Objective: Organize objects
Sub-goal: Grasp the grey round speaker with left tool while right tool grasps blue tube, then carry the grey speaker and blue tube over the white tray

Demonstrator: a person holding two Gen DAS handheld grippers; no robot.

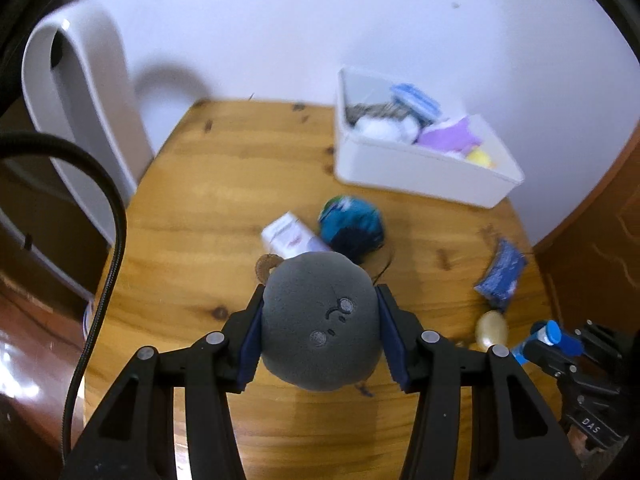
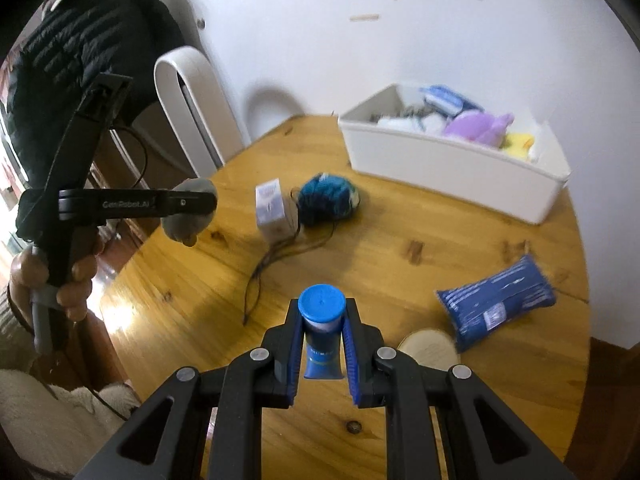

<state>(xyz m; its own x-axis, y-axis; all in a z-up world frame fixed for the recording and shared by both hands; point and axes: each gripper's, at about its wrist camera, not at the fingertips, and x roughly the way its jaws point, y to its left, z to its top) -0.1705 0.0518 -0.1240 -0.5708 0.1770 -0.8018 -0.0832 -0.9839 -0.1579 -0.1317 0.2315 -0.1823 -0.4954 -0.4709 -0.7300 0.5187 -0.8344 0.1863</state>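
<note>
My left gripper [image 1: 320,300] is shut on a round grey plush toy [image 1: 320,320] with a stitched face, held above the wooden table [image 1: 200,200]. From the right wrist view the same left gripper [image 2: 192,204] and grey plush toy [image 2: 186,228] hang at the left, a hand [image 2: 60,280] on the handle. My right gripper [image 2: 322,312] is shut on a blue-capped tube [image 2: 322,304], cap pointing forward, also lifted off the table. The blue-capped tube [image 1: 554,334] shows at the lower right of the left wrist view.
A white bin [image 2: 452,168] with soft toys and packets stands at the back right. On the table lie a teal yarn ball [image 2: 328,196], a small white box [image 2: 272,208], a thin dark cord [image 2: 272,264], a blue packet [image 2: 496,300] and a pale oval object [image 2: 428,344]. A white fan [image 2: 192,108] stands behind.
</note>
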